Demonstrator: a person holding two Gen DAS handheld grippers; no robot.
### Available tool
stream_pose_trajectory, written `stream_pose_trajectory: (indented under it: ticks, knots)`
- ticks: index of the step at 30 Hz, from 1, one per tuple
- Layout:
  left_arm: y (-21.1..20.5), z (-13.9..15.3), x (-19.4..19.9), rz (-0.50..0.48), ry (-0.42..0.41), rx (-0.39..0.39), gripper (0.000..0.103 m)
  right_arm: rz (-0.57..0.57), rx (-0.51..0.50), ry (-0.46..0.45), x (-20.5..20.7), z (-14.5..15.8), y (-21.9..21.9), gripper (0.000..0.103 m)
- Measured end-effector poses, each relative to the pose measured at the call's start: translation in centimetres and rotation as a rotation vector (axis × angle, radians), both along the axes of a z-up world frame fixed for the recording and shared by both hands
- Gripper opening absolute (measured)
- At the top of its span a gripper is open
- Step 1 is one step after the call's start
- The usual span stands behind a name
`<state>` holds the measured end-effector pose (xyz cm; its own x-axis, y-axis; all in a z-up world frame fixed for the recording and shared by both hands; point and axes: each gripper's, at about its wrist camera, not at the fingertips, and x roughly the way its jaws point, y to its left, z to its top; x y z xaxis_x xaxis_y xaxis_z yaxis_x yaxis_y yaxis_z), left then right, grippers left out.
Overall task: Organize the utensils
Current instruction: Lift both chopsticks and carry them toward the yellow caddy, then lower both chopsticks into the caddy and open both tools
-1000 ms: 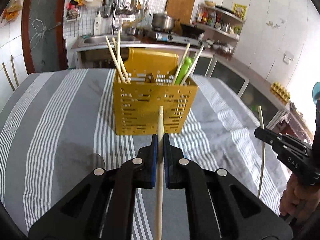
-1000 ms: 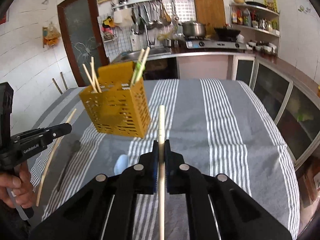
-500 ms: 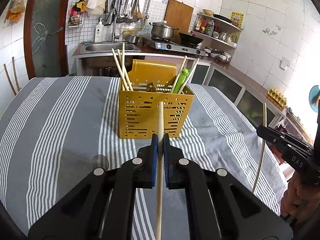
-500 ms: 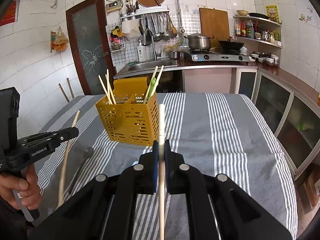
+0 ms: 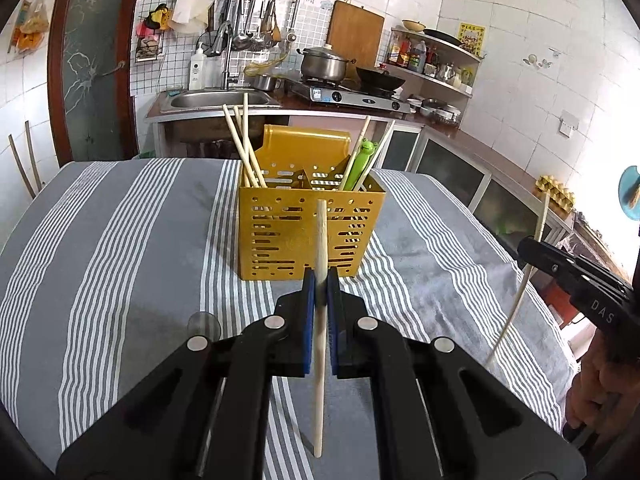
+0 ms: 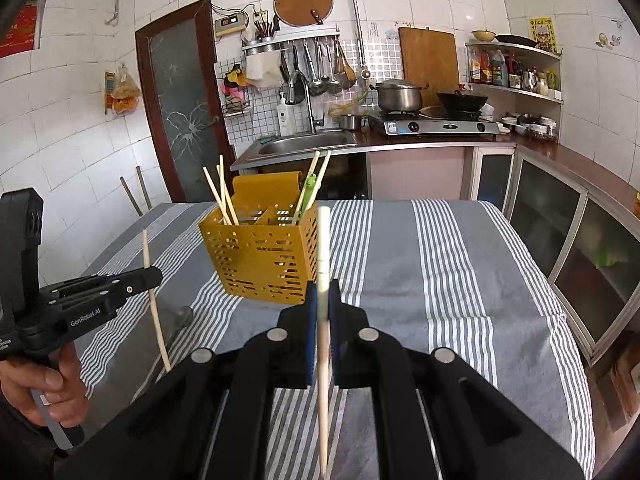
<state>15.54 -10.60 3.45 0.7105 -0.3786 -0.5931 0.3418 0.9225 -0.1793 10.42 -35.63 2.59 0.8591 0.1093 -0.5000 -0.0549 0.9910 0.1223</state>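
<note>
ahead of left fingers: yellow caddy (image 5: 310,232), chopsticks (image 5: 245,146) sticking up | either side: bare striped cloth (image 5: 120,240)

utensil basket (image 5: 310,236) on table (image 5: 120,248), centre | chopsticks (image 5: 244,144) in basket's left compartment | frog-headed utensil (image 5: 362,160) in its right compartment | sink (image 5: 222,100) behind basket | stove (image 5: 348,94) behind it, to the right | spoon (image 6: 176,330) on table left of basket

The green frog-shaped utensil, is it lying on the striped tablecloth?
No, the green frog-shaped utensil stands upright inside the right compartment of the yellow utensil basket, between pale chopsticks, not on the striped tablecloth.
</note>
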Motion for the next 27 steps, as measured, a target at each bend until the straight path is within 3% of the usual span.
stream_pose_trajectory:
  ticks: [6, 13, 27]
  knots:
    - [0.2, 0.7, -0.3, 0.002, -0.025, -0.001, 0.005, -0.001, 0.002, -0.001, 0.1, -0.1, 0.0, 0.006]
    - [0.6, 3.0, -0.3, 0.004, -0.079, -0.007, 0.005, 0.012, 0.004, -0.048, 0.3, 2.1, 0.5, 0.006]
    - [2.0, 11.3, 4.4, 0.052, -0.194, -0.061, 0.005, 0.035, 0.032, -0.174, 4.1, 9.2, 1.4, 0.006]
